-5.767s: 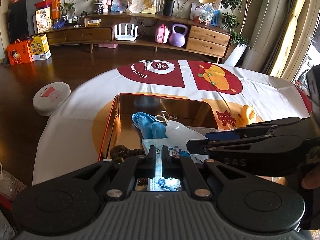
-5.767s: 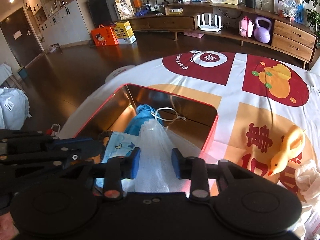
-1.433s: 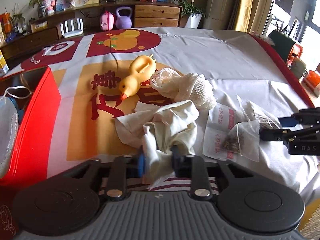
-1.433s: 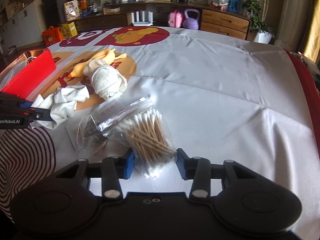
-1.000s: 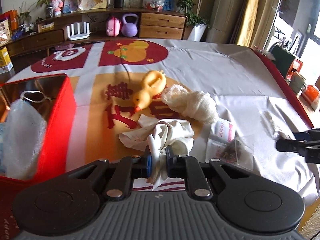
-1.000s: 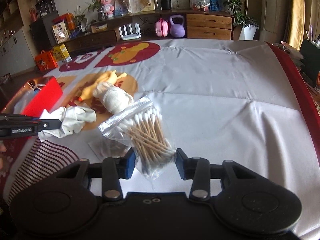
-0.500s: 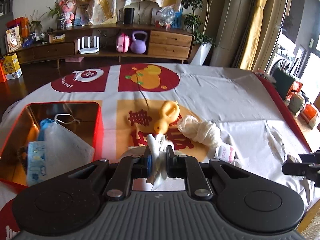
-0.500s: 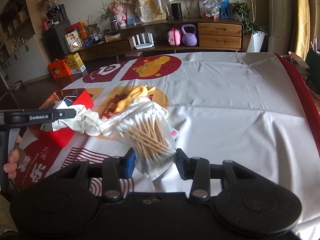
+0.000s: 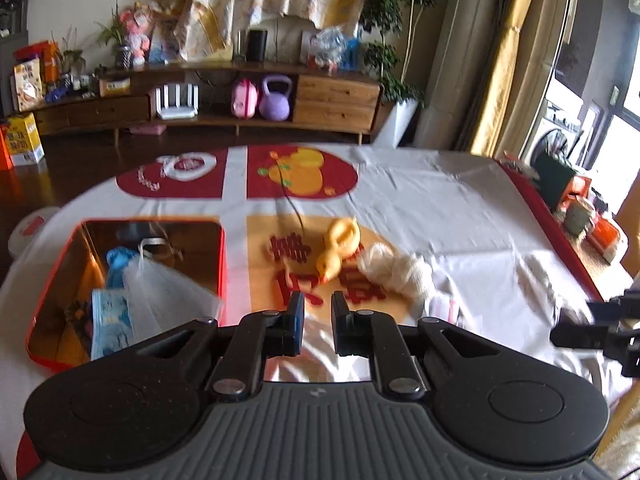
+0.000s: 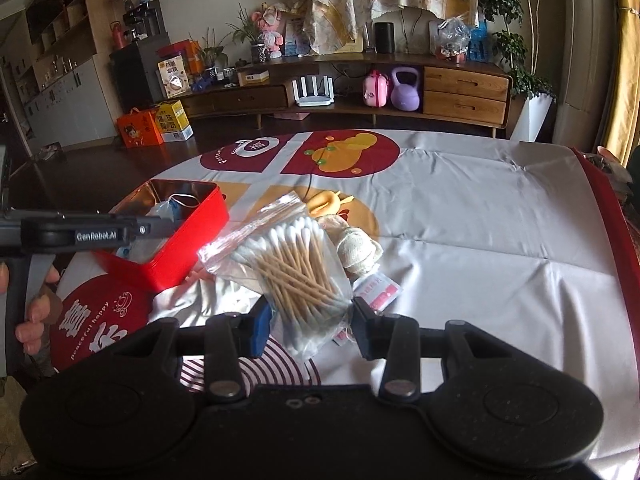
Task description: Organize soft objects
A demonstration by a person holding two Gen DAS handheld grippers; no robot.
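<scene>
Right tool (image 10: 308,328) clamps the swab bag (image 10: 296,268), held above the bench (image 10: 480,220) near its near edge. Left tool (image 9: 316,314), by the tin (image 9: 222,256) at the left edge, is almost together; any grip can't be told.

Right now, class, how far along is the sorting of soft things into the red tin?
Done: the red tin holds a mesh bag and a blue glove. In hand: the right gripper clamps the bag of cotton swabs; a white cloth shows below the left gripper, grip unclear. Left: the yellow duck, gauze roll and sachet.
</scene>
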